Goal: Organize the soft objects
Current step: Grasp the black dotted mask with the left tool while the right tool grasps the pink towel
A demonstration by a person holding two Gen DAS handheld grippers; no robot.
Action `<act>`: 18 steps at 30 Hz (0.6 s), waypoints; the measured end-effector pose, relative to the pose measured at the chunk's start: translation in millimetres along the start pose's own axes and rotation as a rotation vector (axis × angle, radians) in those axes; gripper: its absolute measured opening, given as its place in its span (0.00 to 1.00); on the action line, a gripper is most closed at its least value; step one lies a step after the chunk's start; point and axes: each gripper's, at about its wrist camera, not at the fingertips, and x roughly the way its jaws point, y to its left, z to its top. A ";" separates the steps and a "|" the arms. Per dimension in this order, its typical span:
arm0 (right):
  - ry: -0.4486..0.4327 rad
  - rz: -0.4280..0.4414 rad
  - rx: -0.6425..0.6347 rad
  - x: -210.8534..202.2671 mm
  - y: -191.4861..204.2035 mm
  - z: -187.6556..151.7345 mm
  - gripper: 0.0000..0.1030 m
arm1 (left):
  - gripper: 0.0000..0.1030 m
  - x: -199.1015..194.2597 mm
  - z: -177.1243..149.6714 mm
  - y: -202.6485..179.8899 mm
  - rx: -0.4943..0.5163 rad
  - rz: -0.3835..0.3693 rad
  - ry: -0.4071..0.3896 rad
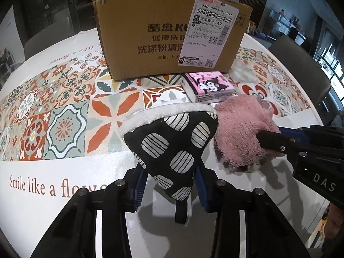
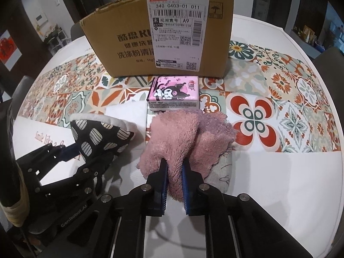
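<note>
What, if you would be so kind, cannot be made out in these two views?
- Inside of the cardboard box: both views sit below its rim, so its contents are hidden.
- Packet of tissues: in the left view the pink towel covers its near corner.
- Grey cloth: mostly under the towel in the right view.
- Oven mitt: its lower tip is hidden between the left hand-held gripper fingers.

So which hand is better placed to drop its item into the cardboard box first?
Probably the right: its tongs grip the pink fluffy cloth directly before the cardboard box. The left tongs, holding the black patterned mitt, sit further left.
</note>
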 end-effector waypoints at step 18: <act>-0.116 0.031 -0.007 -46.9 6.5 3.5 0.12 | 0.39 -56.0 12.3 -3.3 -0.038 -0.009 -0.119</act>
